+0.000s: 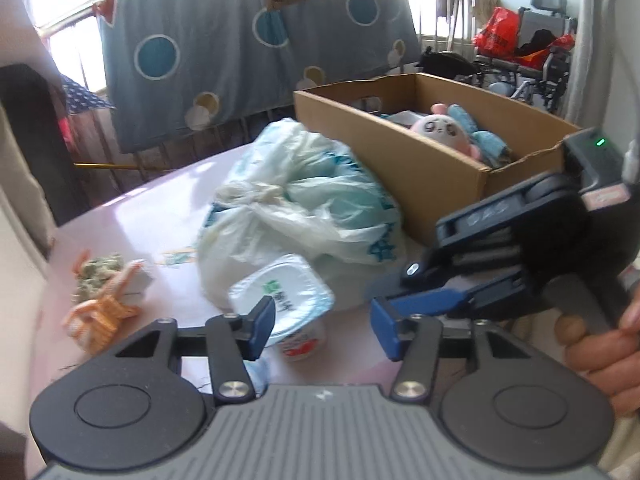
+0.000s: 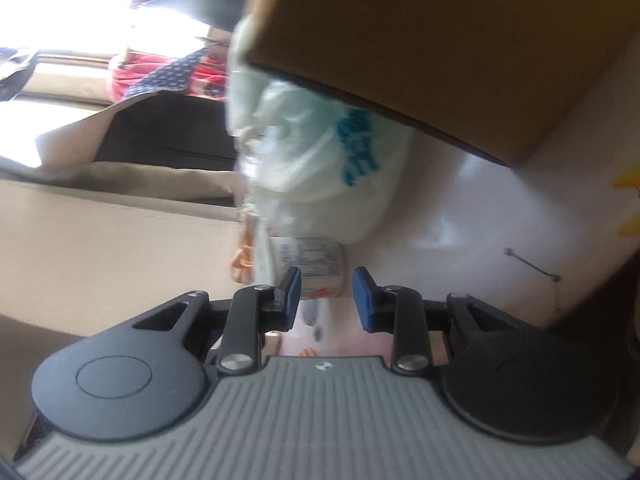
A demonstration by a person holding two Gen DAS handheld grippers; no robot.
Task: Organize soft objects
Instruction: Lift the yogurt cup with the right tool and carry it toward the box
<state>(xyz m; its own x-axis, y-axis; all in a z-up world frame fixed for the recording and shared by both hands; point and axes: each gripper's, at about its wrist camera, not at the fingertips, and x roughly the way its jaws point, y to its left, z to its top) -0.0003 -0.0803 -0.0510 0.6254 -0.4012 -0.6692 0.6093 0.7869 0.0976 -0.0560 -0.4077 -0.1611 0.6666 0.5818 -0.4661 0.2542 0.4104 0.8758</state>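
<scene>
In the left wrist view my left gripper point(image 1: 322, 330) stands open just above the pink table, with nothing between its blue pads. A white yogurt cup point(image 1: 286, 304) stands right in front of its left finger. Behind the cup lies a knotted white and green plastic bag point(image 1: 296, 208). An orange striped soft toy point(image 1: 104, 308) lies at the left. A cardboard box point(image 1: 400, 156) holds a pink plush point(image 1: 436, 130) and a blue one point(image 1: 484, 140). My right gripper point(image 1: 400, 288) comes in from the right, held by a hand point(image 1: 600, 344). In its own view the right gripper point(image 2: 328, 298) is open and empty, facing the cup point(image 2: 308, 268), the bag point(image 2: 320, 160) and the box point(image 2: 420, 48).
The pink table point(image 1: 132, 232) ends at the left and far side. A blue sheet with circles point(image 1: 240, 52) hangs over a railing behind it. A small greenish bundle point(image 1: 100, 272) lies by the orange toy. Clutter and a red bag point(image 1: 498, 28) fill the far right.
</scene>
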